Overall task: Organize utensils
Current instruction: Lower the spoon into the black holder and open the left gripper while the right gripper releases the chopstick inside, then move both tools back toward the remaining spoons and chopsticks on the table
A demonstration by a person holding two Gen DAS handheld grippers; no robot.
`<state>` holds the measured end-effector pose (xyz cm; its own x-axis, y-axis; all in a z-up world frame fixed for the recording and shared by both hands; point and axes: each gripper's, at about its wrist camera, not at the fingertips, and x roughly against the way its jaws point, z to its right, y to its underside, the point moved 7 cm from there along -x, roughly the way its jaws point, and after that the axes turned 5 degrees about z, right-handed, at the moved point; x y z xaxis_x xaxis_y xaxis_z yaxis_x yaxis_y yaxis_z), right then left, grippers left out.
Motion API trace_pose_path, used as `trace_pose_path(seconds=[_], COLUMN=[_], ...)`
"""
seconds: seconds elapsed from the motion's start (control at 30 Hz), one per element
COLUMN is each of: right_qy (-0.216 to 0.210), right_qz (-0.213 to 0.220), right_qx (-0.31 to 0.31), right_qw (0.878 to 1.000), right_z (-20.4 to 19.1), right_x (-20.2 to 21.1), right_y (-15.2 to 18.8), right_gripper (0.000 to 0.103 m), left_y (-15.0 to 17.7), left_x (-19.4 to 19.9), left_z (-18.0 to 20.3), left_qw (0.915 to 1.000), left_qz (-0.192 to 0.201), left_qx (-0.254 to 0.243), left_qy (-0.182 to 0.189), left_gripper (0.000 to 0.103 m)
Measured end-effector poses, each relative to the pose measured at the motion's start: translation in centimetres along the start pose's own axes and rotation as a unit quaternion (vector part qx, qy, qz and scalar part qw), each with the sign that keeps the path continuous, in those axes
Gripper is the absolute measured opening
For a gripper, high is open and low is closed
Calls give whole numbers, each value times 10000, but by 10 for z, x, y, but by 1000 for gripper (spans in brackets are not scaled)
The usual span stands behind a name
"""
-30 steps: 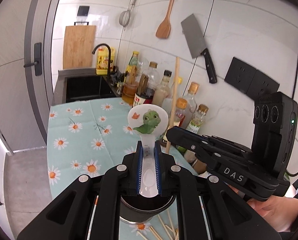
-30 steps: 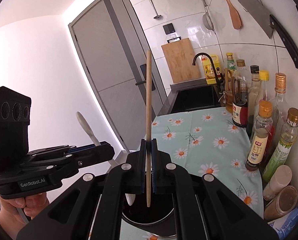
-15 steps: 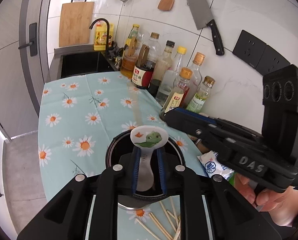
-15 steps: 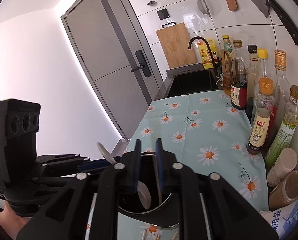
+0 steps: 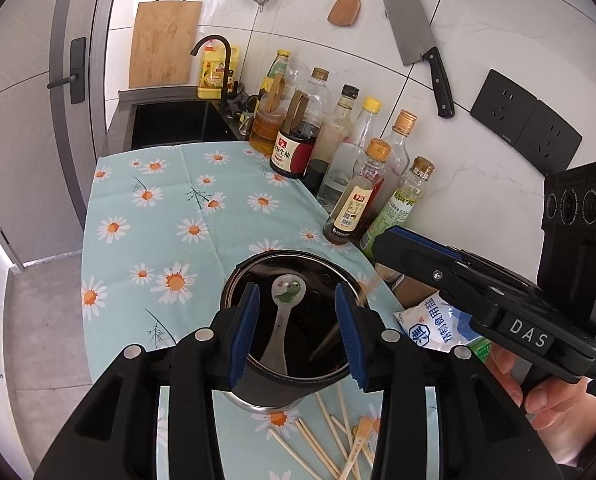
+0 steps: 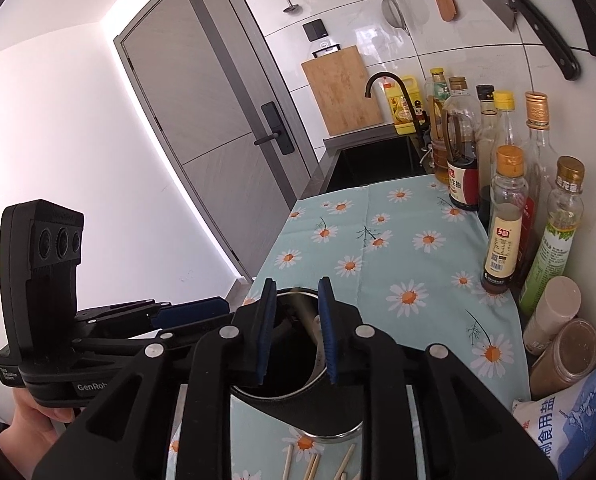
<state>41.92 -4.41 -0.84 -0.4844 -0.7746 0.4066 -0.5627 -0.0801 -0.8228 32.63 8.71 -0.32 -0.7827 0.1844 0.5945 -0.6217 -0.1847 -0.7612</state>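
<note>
Both tools are opening over the holder [image 5: 294, 384], nothing between the pads. Lift the left tool [image 5: 298, 332] straight up, clear of the spoon [image 5: 284, 320], then fetch chopsticks [image 5: 329, 436] from the desk [image 5: 158, 208]

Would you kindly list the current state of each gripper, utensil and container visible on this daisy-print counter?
Left gripper: jaws opening, nothing between them.
Right gripper: jaws opening, empty.
White ceramic spoon with green dinosaur print: released, leaning inside the holder.
Round dark metal utensil holder: upright, holding the spoon and a wooden chopstick.
Loose wooden chopsticks: lying scattered on the cloth.
Steel cleaver: hanging on the wall.
</note>
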Motion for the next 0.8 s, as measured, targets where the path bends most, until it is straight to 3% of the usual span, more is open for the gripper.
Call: trace_pose_path(seconds=[0.37,0.47,0.8], right_qy=[188,237,70], right_qz=[-27,-41,-811], right_qx=[-104,-125,-457], right_qw=[9998,9996,9956], right_z=[2,3,8], right_x=[39,51,69], right_y=[13,17,60], right_gripper=[23,28,30], left_y=[11,16,50], left_x=[32,42,55], left_z=[11,16,27], left_qw=[9998,9998,9994], left_qz=[169,161,-132], left_qx=[2,-47,-225], left_qy=[65,104,210], left_gripper=[38,38,38])
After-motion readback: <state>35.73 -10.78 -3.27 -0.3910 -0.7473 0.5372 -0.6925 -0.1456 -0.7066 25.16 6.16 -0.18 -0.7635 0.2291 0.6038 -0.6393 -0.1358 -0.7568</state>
